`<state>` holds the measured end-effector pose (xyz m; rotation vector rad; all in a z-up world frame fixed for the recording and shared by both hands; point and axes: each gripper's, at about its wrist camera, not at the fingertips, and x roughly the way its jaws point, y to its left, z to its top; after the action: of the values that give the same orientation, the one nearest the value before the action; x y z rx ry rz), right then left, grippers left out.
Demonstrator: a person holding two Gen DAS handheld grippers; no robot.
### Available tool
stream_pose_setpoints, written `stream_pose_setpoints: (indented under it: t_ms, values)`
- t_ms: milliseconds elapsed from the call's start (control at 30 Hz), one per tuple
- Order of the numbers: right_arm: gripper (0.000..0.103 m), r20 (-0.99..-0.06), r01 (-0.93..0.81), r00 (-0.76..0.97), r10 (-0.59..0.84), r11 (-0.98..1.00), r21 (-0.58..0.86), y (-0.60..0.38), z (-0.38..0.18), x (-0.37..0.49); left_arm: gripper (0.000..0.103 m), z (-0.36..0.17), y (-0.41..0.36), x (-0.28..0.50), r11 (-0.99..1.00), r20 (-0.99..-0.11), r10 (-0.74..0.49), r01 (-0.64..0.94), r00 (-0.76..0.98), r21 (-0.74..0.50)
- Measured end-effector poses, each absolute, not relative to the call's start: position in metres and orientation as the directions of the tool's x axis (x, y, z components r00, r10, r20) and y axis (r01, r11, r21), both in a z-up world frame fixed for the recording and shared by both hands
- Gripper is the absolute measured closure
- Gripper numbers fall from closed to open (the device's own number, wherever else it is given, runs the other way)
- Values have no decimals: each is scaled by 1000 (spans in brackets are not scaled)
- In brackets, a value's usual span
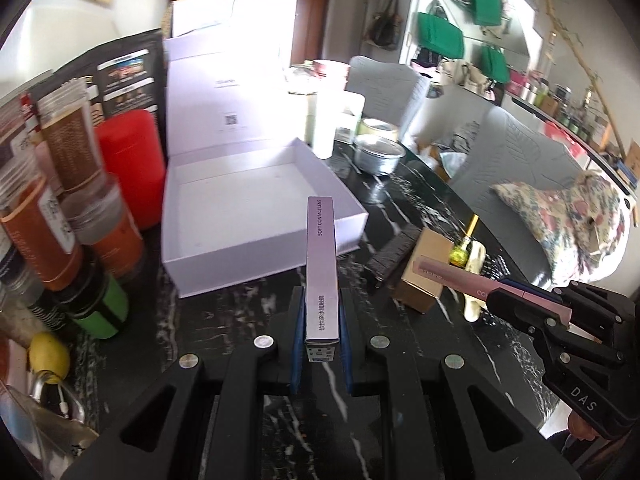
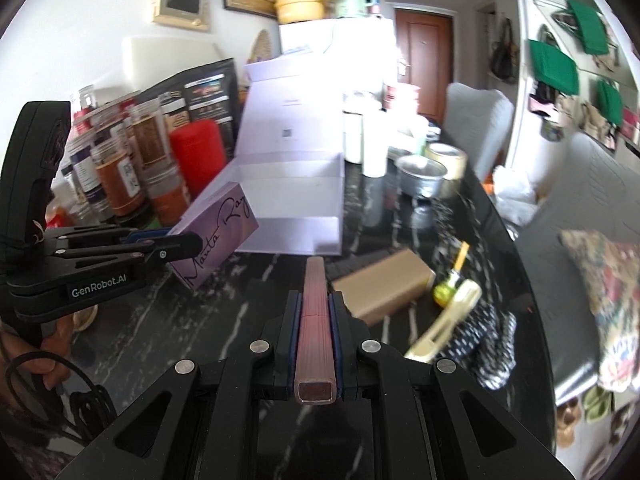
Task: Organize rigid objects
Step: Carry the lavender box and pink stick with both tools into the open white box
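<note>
Left wrist view: the left gripper [image 1: 320,316] is clamped on a slim lilac contact-lens carton [image 1: 321,264] — held above the black marbled surface [image 1: 400,208], just before the open white lidded box [image 1: 256,208]. The right gripper [image 2: 316,312] is clamped on a narrow pink box [image 2: 316,320] — near a tan cardboard box [image 2: 384,286].

A: What lines the left edge of the black marble table [image 1: 404,196]?
B: Capped jars [image 1: 44,236] with orange-brown contents, a red canister [image 1: 132,164] and dark printed pouches [image 2: 204,96].

A: And farther back?
B: A metal bowl [image 2: 420,178] beside a tape roll [image 2: 448,160]; a grey chair [image 1: 516,164] holds a floral cushion [image 1: 560,216]. Green bags [image 2: 554,66] hang on the wall.
</note>
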<state>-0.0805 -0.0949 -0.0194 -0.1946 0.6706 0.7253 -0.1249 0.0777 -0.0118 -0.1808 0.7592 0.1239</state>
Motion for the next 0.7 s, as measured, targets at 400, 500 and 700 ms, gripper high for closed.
stream_pose_setpoints:
  t_ms: [400,500,700]
  values:
    - [90,-629,-732,507,589,680,46,-53,-16,-64,88,-14,107,-119,962,-700,97,-246,707,-115]
    - [90,-632,-737,504,588,674,40,-44,-17,-58,88,-15,114,-113,960,-703,98,-253,704,-119]
    - [90,-639,-742,500,584,670,32,-28,-20,-43,88,-18,128,-97,955,-706,93,-262,702,-135]
